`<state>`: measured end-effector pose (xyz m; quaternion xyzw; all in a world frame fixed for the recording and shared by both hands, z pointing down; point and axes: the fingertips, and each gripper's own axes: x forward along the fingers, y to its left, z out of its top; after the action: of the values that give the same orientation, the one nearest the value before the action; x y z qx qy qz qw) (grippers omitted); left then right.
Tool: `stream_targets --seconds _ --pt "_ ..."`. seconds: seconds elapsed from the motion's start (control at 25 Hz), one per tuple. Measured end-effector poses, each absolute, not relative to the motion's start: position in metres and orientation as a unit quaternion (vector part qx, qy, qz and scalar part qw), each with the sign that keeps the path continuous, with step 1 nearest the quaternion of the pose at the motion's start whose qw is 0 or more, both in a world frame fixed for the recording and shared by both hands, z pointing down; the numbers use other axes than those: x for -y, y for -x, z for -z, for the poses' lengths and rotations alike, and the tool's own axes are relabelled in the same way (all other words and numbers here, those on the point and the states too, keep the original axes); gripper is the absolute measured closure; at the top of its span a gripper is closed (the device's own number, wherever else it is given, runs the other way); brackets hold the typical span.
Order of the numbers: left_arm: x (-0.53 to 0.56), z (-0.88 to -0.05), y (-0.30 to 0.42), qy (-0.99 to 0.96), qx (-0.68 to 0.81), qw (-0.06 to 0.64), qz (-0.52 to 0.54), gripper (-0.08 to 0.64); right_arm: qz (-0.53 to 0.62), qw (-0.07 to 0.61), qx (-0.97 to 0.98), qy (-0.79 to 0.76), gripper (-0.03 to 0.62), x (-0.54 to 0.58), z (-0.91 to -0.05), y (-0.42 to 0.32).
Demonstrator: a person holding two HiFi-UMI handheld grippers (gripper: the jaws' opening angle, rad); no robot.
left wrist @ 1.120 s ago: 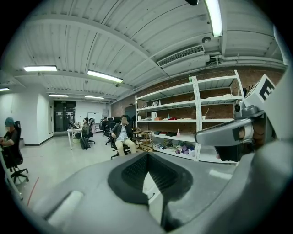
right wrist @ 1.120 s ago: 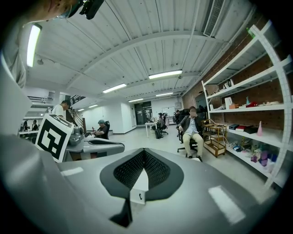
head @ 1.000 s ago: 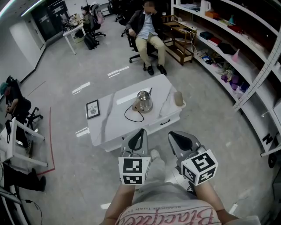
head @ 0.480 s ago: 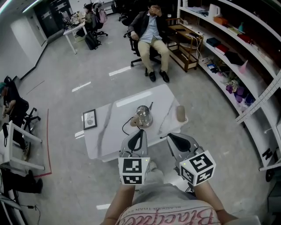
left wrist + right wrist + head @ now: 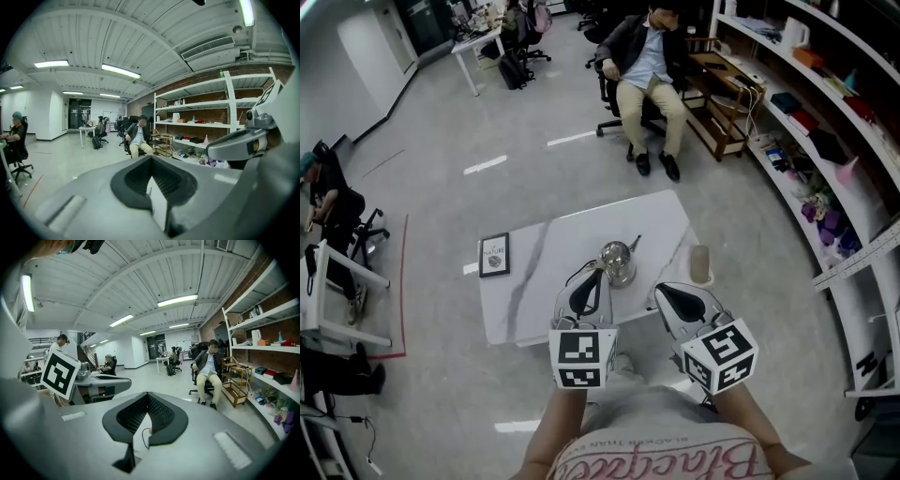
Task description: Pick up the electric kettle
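Note:
The electric kettle (image 5: 619, 262), shiny steel with a rounded body, stands near the front middle of a white marble table (image 5: 544, 300). Its black cord (image 5: 584, 275) loops to its left. My left gripper (image 5: 597, 280) hovers over the table's front edge, just left of the kettle and apart from it. My right gripper (image 5: 662, 290) hangs just right of the kettle, also apart. Both are shut and hold nothing. In the left gripper view the left gripper (image 5: 152, 157) hides the kettle; in the right gripper view the right gripper (image 5: 147, 394) shows only table and cord through its slit.
A framed picture (image 5: 494, 255) lies at the table's left end. A beige cylinder (image 5: 701, 264) stands at its right end. A person sits in an office chair (image 5: 649, 66) beyond the table. Shelves (image 5: 825, 141) line the right wall. A desk (image 5: 328, 291) stands left.
The table and kettle have come nearer and lower in the head view. Both grippers now reach the table's front edge on either side of the kettle. Their jaws stay shut.

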<state>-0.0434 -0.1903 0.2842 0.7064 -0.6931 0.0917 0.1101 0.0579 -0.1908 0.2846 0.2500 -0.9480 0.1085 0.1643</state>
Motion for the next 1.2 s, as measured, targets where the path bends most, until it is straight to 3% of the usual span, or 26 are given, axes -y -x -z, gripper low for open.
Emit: stream_targets --seconds 0.52,1.2 --pt "0.228 -0.299 0.086 -0.635 0.757 0.123 -0.094 0.56 -0.095 0.182 0.964 -0.169 0.568 0.252 -0.295 -0.022" --pt "0.291 -0.32 0.076 -0.524 0.833 0.175 -0.044 0.56 -0.073 0.231 0.97 -0.032 0.568 0.358 -0.321 -0.025"
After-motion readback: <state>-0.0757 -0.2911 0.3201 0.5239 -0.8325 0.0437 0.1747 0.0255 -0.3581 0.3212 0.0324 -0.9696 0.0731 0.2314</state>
